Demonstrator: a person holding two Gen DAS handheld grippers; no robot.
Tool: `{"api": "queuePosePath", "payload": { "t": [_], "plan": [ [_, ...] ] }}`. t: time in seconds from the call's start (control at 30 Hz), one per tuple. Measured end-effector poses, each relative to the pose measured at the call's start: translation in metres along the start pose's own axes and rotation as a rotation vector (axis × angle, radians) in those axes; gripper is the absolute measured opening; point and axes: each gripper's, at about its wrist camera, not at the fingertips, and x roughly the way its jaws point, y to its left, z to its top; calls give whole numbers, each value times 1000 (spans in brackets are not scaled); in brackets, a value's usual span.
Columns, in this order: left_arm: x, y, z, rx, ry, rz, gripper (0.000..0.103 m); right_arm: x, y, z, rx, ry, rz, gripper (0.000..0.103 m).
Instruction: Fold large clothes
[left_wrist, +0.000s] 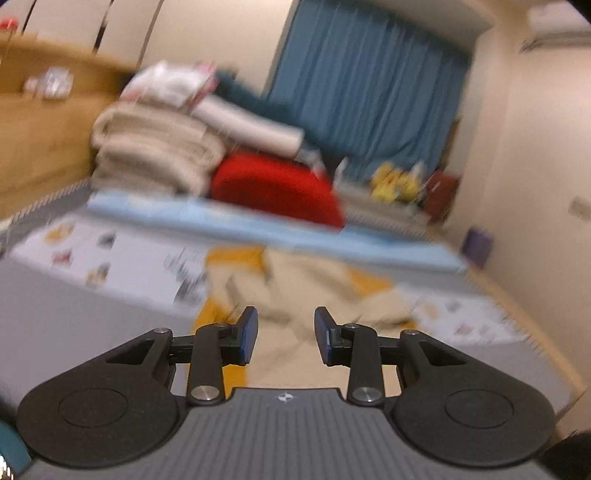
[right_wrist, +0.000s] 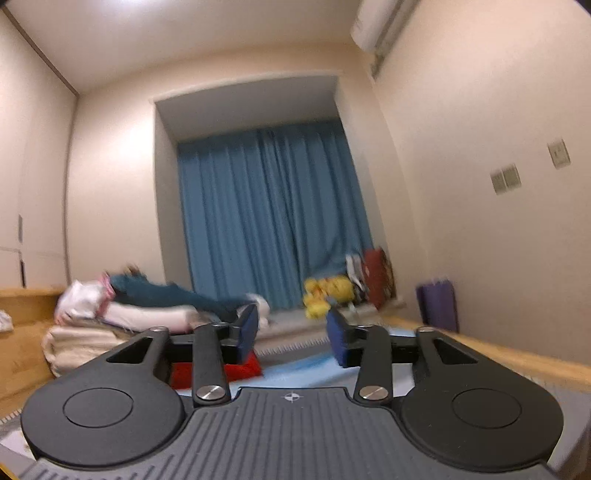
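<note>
In the left wrist view, the left gripper (left_wrist: 285, 334) pointed a little downward over a crumpled cream and yellow garment (left_wrist: 295, 291) that lay on a pale printed mat (left_wrist: 122, 258). Its jaws stood apart with a moderate gap, and nothing was between the blue pads (left_wrist: 248, 334); the cloth was below them, not gripped. Behind the garment there was a light blue mattress (left_wrist: 229, 221), a red cushion (left_wrist: 280, 188) and a pile of folded beige blankets (left_wrist: 155, 151). A blue curtain (left_wrist: 369, 85) hung at the back. The picture was blurred.

In the right wrist view, the right gripper (right_wrist: 291, 338) pointed level toward the curtain (right_wrist: 269, 214) and a yellow soft toy (right_wrist: 325, 291). Its jaws were also apart and empty. The garment was not visible here.
</note>
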Motion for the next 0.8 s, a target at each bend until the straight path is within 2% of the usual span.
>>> {"api": "queuePosePath", "payload": {
  "t": [0.07, 0.17, 0.23, 0.37, 0.5, 0.6, 0.7, 0.8],
  "plan": [
    [30, 17, -32, -43, 89, 59, 29, 26, -6, -33, -21, 64, -29, 15],
    [72, 45, -64, -123, 267, 155, 28, 74, -11, -89, -55, 216, -47, 14],
    [94, 60, -71, -185, 363, 171, 28, 97, -11, -121, -66, 311, -52, 14],
    [115, 79, -85, -200, 428, 241, 28, 140, -17, -169, -80, 519, -91, 15],
    [130, 95, -97, -241, 519, 296, 30, 162, -20, -198, -39, 630, -126, 18],
    [134, 105, -105, -280, 575, 288, 31, 173, -31, -225, -4, 758, -166, 21],
    [138, 105, -113, -262, 624, 289, 32, 172, -44, -250, 46, 893, -204, 24],
    [139, 105, -118, -248, 641, 296, 33, 176, -50, -264, 89, 964, -236, 26]
  ]
}}
